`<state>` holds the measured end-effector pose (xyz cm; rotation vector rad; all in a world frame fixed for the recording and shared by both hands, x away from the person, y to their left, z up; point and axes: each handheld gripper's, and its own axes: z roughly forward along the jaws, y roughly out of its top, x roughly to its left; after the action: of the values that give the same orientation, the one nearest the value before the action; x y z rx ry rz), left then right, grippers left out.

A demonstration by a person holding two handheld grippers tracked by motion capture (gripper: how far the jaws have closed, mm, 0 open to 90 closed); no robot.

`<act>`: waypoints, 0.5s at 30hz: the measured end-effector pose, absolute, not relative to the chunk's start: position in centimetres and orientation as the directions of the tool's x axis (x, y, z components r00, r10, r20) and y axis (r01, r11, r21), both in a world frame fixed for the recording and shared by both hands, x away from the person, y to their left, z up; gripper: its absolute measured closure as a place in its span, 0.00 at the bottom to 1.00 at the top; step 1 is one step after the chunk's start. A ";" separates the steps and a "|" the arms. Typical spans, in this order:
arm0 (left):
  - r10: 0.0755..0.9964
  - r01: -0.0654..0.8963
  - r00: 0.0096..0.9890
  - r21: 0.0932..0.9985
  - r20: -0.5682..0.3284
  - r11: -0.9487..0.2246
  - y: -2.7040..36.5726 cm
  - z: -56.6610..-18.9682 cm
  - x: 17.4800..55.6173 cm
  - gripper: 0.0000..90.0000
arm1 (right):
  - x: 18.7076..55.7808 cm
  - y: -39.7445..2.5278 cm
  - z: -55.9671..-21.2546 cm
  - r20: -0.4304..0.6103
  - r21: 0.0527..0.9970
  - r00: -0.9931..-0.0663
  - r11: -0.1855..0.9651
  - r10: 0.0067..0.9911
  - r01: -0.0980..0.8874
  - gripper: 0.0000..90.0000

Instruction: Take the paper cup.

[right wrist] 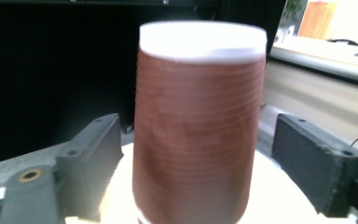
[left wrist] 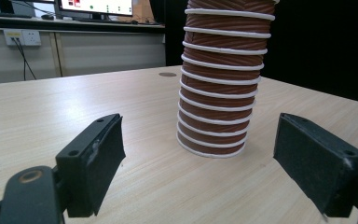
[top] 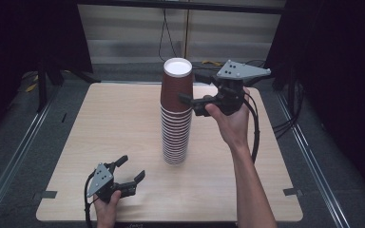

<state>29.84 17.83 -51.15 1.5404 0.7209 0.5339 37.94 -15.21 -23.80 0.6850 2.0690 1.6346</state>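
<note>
I see a tall stack of brown paper cups (top: 176, 118) standing upside down in the middle of the table (top: 100, 123). My right gripper (top: 190, 92) is up high at the top cup (right wrist: 196, 121). Its jaws are wide open, one on each side of that cup, and they do not touch it. My left gripper (top: 132, 168) sits low near the table edge. Its jaws are open too, and the bottom of the stack stands ahead of them, between the two jaws but farther off
</note>
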 end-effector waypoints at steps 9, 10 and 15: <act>0.713 0.129 0.696 0.992 -0.083 -0.011 17.8 -51.2 29.8 0.18 | 39.3 -13.4 -22.6 -0.006 0.966 -0.805 0.212 0.593 0.149 0.15; 0.712 0.128 0.697 0.992 -0.081 -0.012 17.8 -51.2 29.8 0.18 | 39.5 -13.4 -22.6 -0.002 0.966 -0.807 0.211 0.591 0.152 0.15; 0.712 0.127 0.698 0.992 -0.080 -0.013 17.9 -51.2 29.8 0.18 | 40.3 -12.9 -22.7 0.024 0.969 -0.813 0.185 0.581 0.161 0.15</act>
<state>29.85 17.86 -51.16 1.5405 0.7137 0.5317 40.29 -12.88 -22.70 0.7008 2.1172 1.6632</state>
